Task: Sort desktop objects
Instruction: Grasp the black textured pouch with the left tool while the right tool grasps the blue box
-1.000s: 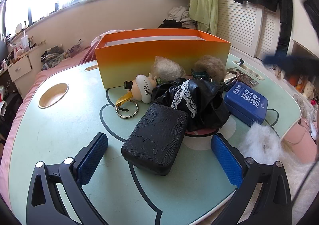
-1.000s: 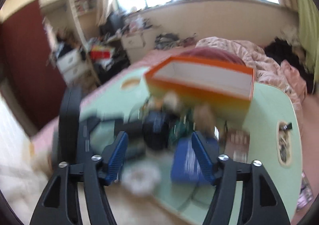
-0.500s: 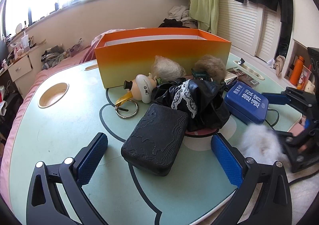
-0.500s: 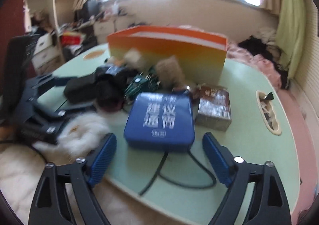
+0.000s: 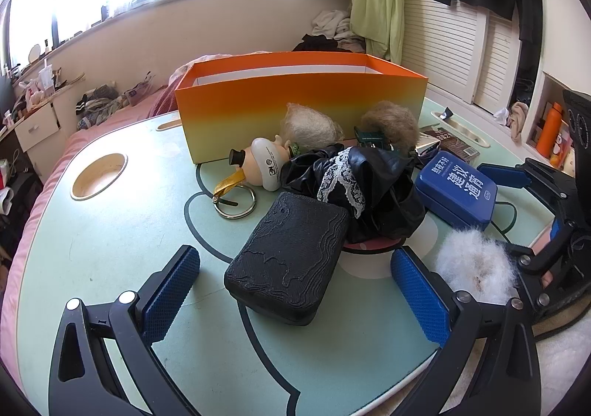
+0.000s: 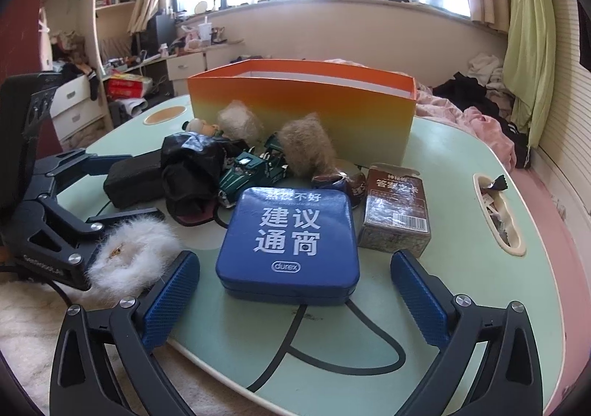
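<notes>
My left gripper (image 5: 295,290) is open, its blue pads on either side of a black textured case (image 5: 288,261) on the green table (image 5: 110,231). My right gripper (image 6: 295,290) is open, its pads flanking a blue tin (image 6: 291,242) with white Chinese characters; the tin also shows in the left wrist view (image 5: 456,191). Behind lie black lace-trimmed cloth (image 5: 362,191), a doll keychain (image 5: 264,165), two fur balls (image 5: 310,126), a green toy truck (image 6: 251,168), a brown box (image 6: 397,209) and a white fluff (image 6: 129,253). An open orange box (image 5: 295,98) stands at the back.
A round cup recess (image 5: 99,176) sits in the table's left side and an oval slot with wrappers (image 6: 498,209) on its right. A bed with pink bedding lies beyond. The table's near edge is just under both grippers.
The right gripper swung in from the side and settled facing the blue tin, now sharp and steady. The left gripper and the objects have not moved.
</notes>
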Available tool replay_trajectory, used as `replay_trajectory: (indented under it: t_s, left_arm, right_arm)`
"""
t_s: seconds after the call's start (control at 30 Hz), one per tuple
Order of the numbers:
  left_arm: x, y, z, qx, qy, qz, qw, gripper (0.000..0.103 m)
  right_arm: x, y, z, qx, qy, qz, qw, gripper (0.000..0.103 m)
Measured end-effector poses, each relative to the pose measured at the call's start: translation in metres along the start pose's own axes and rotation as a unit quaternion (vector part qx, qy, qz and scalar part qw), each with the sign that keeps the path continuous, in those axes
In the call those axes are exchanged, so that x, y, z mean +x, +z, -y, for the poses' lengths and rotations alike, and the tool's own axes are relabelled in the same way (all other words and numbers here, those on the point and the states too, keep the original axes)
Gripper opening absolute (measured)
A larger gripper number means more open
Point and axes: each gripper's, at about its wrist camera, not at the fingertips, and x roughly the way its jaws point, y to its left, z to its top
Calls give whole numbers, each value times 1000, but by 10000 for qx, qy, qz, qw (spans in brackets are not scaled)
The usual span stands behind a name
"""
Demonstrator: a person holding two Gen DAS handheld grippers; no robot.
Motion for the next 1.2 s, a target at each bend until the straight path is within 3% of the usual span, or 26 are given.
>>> replay_trajectory:
  t_s: [0.2, 0.37, 0.5, 0.7, 0.77, 0.8, 0.87, 0.9, 0.93, 0.97, 1.03, 1.2]
  left_arm:
    - [-3, 0, -1, 92, -106, -12, 9999, 103]
    - [-9, 1, 0, 276, -271, -261, 9989, 103]
    - [-24, 8, -1, 425, -196, -126, 9988, 103]
    - [-29, 23, -18, -40, -385, -34, 9992, 103]
    - [-21, 24, -16, 41, -360, -131, 9993, 102]
    - [-17, 25, -13, 136, -327, -194, 9992, 99]
    - [-13, 25, -7, 275, -310, -282, 9987, 81]
    - [-10, 24, -5, 327, -338, -346, 9983, 66]
    - [-7, 23, -3, 378, -387, -432, 9976, 48]
    - [-3, 21, -2, 414, -400, -501, 9971, 40]
    - [-3, 18, -2, 421, -404, -455, 9973, 40]
    - [-17, 17, -16, 290, -453, -341, 9980, 40]
  right_arm:
    - [6, 7, 7, 149, -189, -52, 9997, 103]
    - [11, 11, 9, 144, -170, -122, 9997, 103]
    - [11, 11, 10, 147, -150, -130, 9997, 103]
    - [11, 10, 11, 159, -181, -103, 9997, 103]
    - [11, 10, 10, 154, -191, -86, 9997, 103]
    - [11, 9, 10, 152, -186, -71, 9997, 103]
    - [10, 8, 10, 136, -131, -43, 9998, 103]
    - [10, 8, 10, 121, -110, -28, 9999, 102]
    - [8, 8, 8, 96, -78, 8, 9999, 96]
    - [7, 8, 7, 63, -65, 52, 9999, 86]
    - [3, 7, 4, -9, -22, 149, 9999, 67]
    - [-1, 6, 7, 23, 64, 225, 9997, 66]
